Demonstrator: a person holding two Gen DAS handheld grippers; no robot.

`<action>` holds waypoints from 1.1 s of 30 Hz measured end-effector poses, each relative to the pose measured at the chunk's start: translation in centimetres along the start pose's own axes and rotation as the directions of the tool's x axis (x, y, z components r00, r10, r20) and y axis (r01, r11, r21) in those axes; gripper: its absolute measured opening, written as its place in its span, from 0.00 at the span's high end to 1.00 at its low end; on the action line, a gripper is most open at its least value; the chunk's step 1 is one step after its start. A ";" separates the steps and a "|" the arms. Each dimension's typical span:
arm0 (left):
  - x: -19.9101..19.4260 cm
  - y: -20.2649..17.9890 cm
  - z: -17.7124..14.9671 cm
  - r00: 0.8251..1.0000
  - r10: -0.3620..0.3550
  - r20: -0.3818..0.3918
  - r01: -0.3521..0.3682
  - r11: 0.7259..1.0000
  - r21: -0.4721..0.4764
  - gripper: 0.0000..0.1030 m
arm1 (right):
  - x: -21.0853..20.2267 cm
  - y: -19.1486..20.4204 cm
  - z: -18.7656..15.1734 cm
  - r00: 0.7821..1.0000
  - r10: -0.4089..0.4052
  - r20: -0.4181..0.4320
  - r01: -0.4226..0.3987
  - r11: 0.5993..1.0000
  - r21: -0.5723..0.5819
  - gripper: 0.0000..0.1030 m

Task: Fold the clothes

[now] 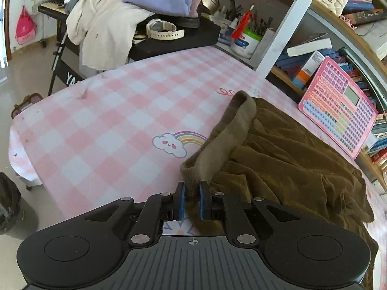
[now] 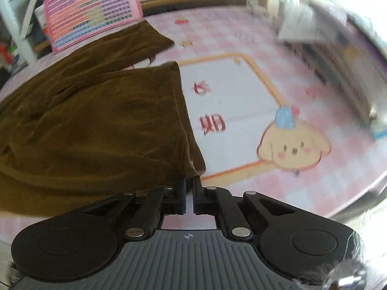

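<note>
Brown trousers [image 1: 285,154] lie crumpled on the pink checked table cover [image 1: 116,111]. My left gripper [image 1: 192,188] is shut on their ribbed waistband [image 1: 225,140], which stands up off the table. In the right wrist view the same brown trousers [image 2: 96,111] spread to the left, two legs side by side. My right gripper [image 2: 189,181] is shut on the hem corner of the nearer leg [image 2: 193,164], lifted slightly above the cover [image 2: 241,91]. The right wrist view is blurred.
A pink keyboard toy [image 1: 338,106] leans on the bookshelf at the table's far edge, also in the right wrist view [image 2: 92,9]. A black keyboard stand with piled clothes [image 1: 106,24] and a watch [image 1: 164,29] stands beyond the table. Pen pots [image 1: 244,38] sit beside it.
</note>
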State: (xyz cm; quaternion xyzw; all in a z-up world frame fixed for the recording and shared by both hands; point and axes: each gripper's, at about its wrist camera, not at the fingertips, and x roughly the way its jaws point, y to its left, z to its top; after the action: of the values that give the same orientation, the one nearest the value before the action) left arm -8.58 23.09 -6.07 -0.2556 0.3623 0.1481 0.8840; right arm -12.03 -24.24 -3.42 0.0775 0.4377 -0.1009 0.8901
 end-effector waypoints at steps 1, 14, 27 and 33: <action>-0.3 -0.3 0.1 1.000 -0.013 0.001 0.013 1.000 0.006 0.90 | -1.1 0.3 0.3 0.998 -0.018 0.057 0.019 1.000 -0.024 0.96; 0.3 -0.6 -1.3 0.997 -0.070 -0.027 0.070 0.998 0.008 0.90 | 1.2 -0.8 -0.4 0.993 -0.119 0.018 0.120 0.992 -0.037 0.96; 1.1 -4.3 0.9 0.996 -0.086 0.034 0.081 0.990 0.118 0.90 | 2.6 -0.6 2.8 0.990 -0.135 0.050 0.137 0.990 -0.035 0.96; 1.7 -4.2 0.1 0.996 -0.088 -0.003 0.087 0.990 0.110 0.90 | 2.6 -1.4 2.0 0.987 -0.157 0.011 0.158 0.987 -0.032 0.96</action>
State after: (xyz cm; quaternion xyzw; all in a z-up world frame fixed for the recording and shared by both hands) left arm -5.48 19.83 -5.83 -0.2220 0.3574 0.0893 0.9028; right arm -9.28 -26.33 -4.33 0.0279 0.4404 -0.1642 0.8822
